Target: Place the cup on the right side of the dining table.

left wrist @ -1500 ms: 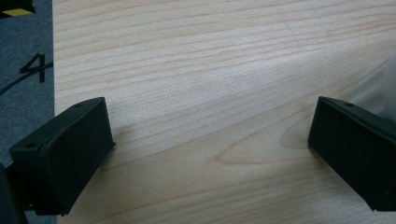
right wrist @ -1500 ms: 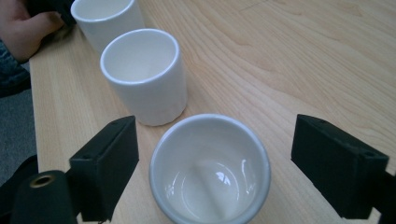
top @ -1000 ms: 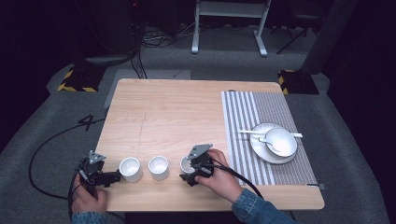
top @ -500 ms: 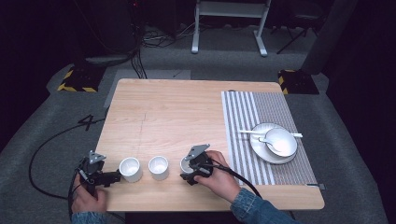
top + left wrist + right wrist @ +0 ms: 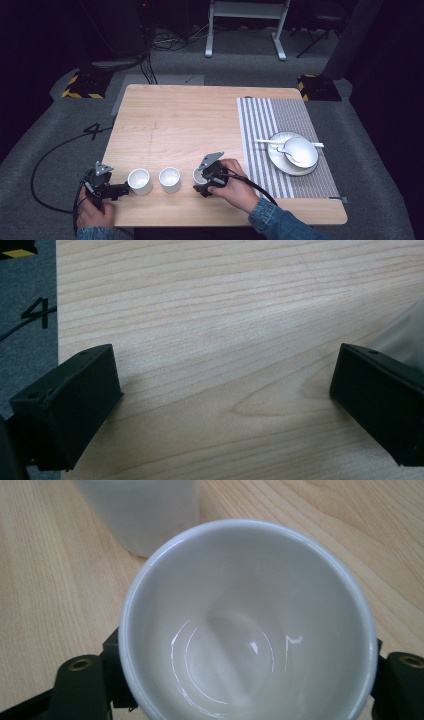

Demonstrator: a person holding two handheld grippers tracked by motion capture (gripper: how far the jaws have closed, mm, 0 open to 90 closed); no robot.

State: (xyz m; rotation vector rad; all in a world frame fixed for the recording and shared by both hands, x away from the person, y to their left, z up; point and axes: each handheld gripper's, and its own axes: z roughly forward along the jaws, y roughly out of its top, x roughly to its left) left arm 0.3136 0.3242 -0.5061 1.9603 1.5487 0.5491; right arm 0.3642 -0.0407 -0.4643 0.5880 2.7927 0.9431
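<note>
Three white cups stand in a row near the table's front edge: a left cup [image 5: 139,181], a middle cup [image 5: 169,179] and a right cup [image 5: 198,175]. My right gripper [image 5: 202,183] is shut on the right cup, whose open mouth [image 5: 245,625] sits between the jaws of my right gripper [image 5: 245,680], with the middle cup [image 5: 145,510] just beyond it. My left gripper [image 5: 122,188] lies at the table's front left corner, pointing at the left cup. In the left gripper view my left gripper [image 5: 225,395] is open, with bare wood between its jaws.
A striped placemat [image 5: 270,125] covers the table's right side and bears a white plate [image 5: 280,167] with a bowl [image 5: 300,151] and a spoon [image 5: 270,142]. The wooden table [image 5: 190,120] has its front edge close under both hands. Cables trail on the grey floor at left.
The right gripper's jaws have closed in on the right cup. Both hands have stayed in place.
</note>
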